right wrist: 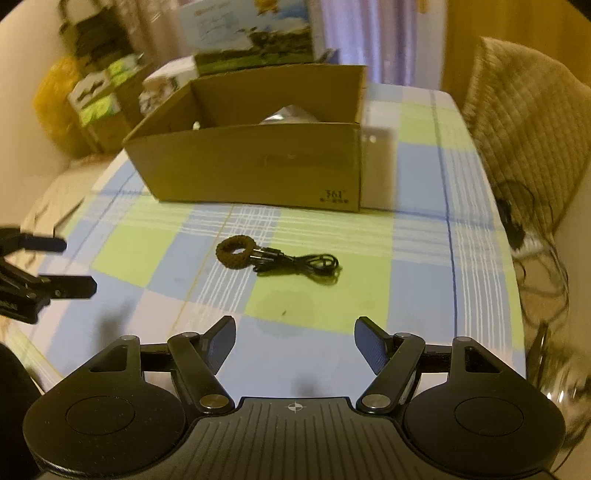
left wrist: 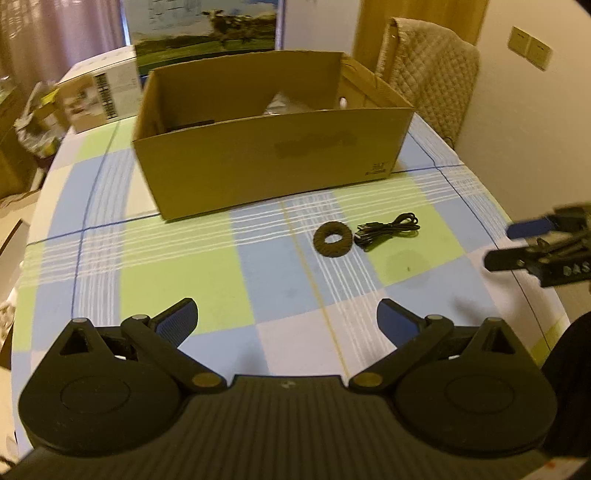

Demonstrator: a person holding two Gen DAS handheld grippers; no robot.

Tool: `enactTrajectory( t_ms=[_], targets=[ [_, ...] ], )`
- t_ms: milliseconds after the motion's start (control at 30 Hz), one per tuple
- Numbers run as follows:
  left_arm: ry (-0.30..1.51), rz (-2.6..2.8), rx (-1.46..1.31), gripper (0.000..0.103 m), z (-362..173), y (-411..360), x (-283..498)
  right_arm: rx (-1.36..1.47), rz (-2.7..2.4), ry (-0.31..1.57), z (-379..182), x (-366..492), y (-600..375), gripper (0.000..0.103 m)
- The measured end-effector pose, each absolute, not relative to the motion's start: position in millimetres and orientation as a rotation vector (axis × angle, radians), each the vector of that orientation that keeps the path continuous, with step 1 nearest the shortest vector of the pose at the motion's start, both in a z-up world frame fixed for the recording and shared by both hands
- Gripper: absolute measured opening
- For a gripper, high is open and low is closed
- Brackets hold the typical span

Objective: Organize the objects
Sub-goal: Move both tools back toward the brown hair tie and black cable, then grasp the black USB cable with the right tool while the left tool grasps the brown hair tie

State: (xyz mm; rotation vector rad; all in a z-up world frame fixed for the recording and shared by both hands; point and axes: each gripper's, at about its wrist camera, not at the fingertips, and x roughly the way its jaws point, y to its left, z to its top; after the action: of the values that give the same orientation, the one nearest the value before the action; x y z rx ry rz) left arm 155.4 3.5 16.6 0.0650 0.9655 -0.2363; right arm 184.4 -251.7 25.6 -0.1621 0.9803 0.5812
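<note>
checked tablecloth [left wrist: 184, 280] | quilted chair [left wrist: 432, 74] | curtains [left wrist: 55, 33] | cream wall [left wrist: 535, 122]

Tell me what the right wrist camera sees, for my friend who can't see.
An open gripper hovers over a checked tablecloth. Ahead lie a brown hair tie and a black cable, with a cardboard box behind them.

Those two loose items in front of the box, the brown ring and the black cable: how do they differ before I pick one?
The brown ring is a thick, fuzzy-looking closed loop; the black cable is thin, glossy and loosely bundled, with plug ends showing. The ring is compact and round; the cable sprawls wider. The ring lies nearer the left gripper, the cable nearer the right gripper. Both rest flat on the checked tablecloth, side by side, outside the cardboard box.
</note>
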Motion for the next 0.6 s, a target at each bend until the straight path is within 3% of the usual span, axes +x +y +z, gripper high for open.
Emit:
enactTrajectory(
  t_ms=[333, 600],
  targets=[
    [0.999, -0.307, 0.163, 0.101, -7, -8, 196, -0.486, 0.784, 0.892, -6, 227, -221, 0.067],
    [1.025, -0.328, 0.203, 0.101, -31, -11, 221, -0.677, 0.909, 0.882, -40, 254, -190, 0.050]
  ],
)
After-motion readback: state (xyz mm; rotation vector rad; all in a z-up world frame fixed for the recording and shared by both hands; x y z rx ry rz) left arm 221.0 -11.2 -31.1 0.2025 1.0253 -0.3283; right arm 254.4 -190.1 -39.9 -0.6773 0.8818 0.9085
